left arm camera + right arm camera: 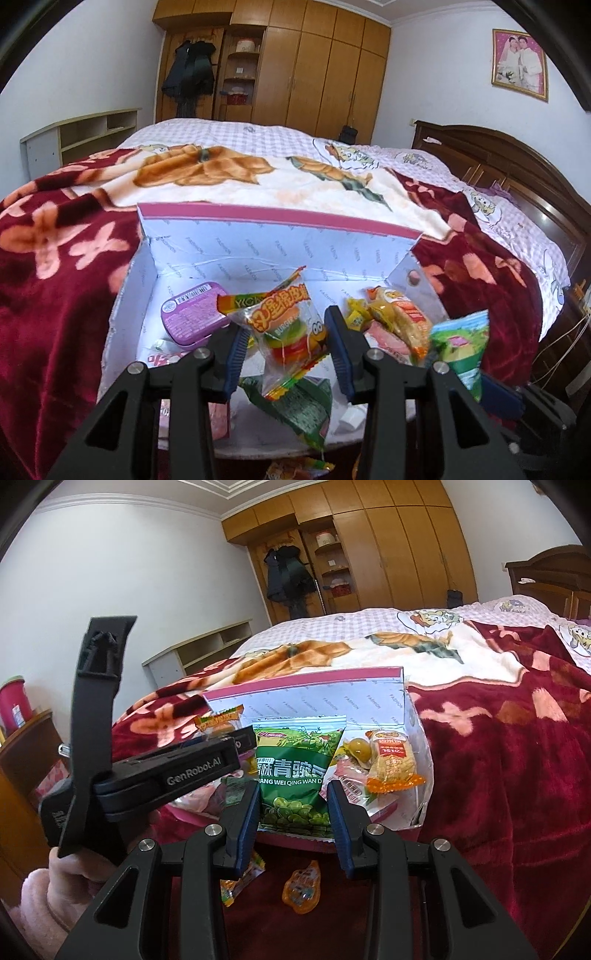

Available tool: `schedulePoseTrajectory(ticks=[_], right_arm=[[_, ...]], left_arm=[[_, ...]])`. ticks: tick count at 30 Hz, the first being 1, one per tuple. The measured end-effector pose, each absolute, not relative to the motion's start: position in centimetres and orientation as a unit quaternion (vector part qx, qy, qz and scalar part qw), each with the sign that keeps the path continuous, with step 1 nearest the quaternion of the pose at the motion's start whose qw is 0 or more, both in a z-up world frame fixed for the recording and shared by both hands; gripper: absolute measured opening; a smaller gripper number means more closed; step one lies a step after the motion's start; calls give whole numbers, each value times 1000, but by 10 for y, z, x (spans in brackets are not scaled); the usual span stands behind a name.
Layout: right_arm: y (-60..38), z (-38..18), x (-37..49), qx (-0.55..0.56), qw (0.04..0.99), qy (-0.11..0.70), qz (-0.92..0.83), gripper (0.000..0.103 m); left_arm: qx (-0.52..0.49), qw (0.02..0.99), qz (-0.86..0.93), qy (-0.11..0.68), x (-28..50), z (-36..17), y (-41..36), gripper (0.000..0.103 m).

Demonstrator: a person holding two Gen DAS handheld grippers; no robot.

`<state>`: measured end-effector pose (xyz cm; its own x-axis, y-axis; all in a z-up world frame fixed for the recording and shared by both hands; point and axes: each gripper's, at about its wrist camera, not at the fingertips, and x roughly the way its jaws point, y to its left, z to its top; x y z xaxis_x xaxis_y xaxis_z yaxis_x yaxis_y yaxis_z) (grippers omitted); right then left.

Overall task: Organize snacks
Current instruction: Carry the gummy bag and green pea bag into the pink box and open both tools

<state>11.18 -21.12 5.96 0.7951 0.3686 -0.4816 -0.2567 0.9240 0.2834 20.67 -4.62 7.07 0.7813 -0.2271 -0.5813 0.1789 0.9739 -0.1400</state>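
Observation:
A white cardboard box (258,243) with a pink rim lies open on the bed and holds several snacks. Among them are a purple tin (194,314), a yellow noodle pack (402,321) and a dark green pack (295,406). My left gripper (286,328) is shut on a burger gummy packet (291,336), which hangs above the box floor. My right gripper (294,790) is shut on a green pea packet (295,768) over the box's near edge (391,818). That pea packet (461,343) also shows at the right of the left wrist view. In the right wrist view the left gripper (236,744) reaches in from the left.
The box rests on a dark red flowered blanket (498,775) spread over the bed. An orange jelly cup (301,890) and a small candy packet (240,882) lie loose in front of the box. A pink-sleeved hand (40,886) holds the left gripper. A wooden headboard (517,166) stands to the right.

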Motion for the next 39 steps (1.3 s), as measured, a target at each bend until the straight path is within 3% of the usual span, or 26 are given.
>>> schedulePoseTrajectory(ticks=[3, 11, 39], right_arm=[[-213, 59, 116, 102, 942, 276, 163, 37], [-214, 55, 134, 103, 940, 283, 159, 37], [-200, 48, 201, 84, 940, 301, 137, 37]], left_arm=[[-27, 942, -97, 320, 213, 62, -48, 45], [-33, 939, -88, 331, 217, 51, -42, 71], [-43, 936, -66, 343, 221, 39, -26, 73]])
